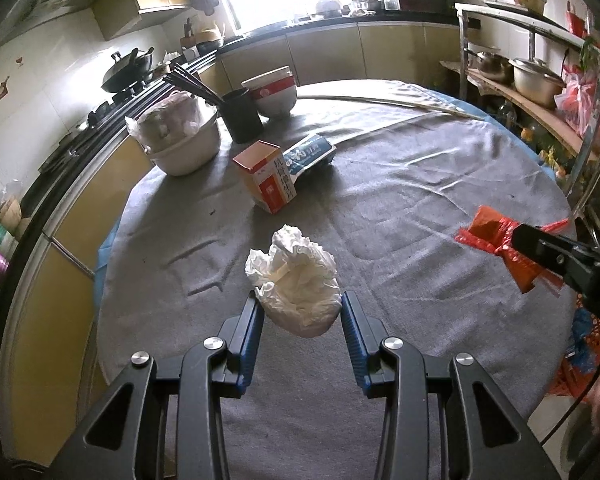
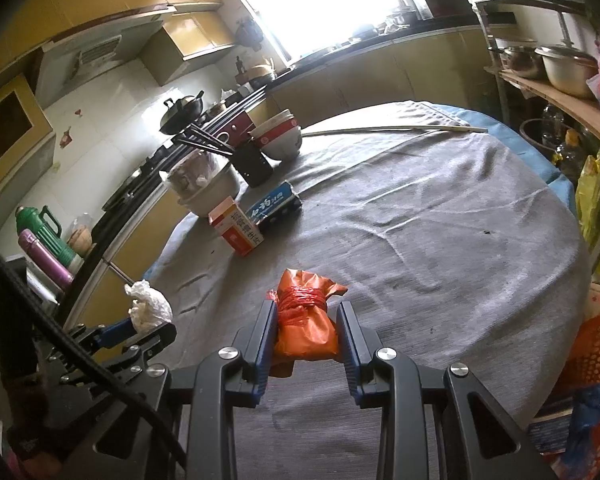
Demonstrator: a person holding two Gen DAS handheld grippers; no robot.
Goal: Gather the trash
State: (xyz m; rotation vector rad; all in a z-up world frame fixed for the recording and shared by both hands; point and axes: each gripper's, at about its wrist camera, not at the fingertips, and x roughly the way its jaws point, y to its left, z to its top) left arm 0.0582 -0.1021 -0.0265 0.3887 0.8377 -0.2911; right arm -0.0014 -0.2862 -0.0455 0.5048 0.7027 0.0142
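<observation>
Two grippers, each clamped on one piece of trash above the grey-clothed table.
The left gripper grips a crumpled white tissue wad; the right gripper grips an orange plastic bag bound with red string. Beyond them stand an orange-and-white medicine box and a blue-and-white box, both printed in Chinese characters too small to read.

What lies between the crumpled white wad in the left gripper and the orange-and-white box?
Only bare grey tablecloth, in the left wrist view, between the white wad in the left gripper and the orange-and-white box.
</observation>
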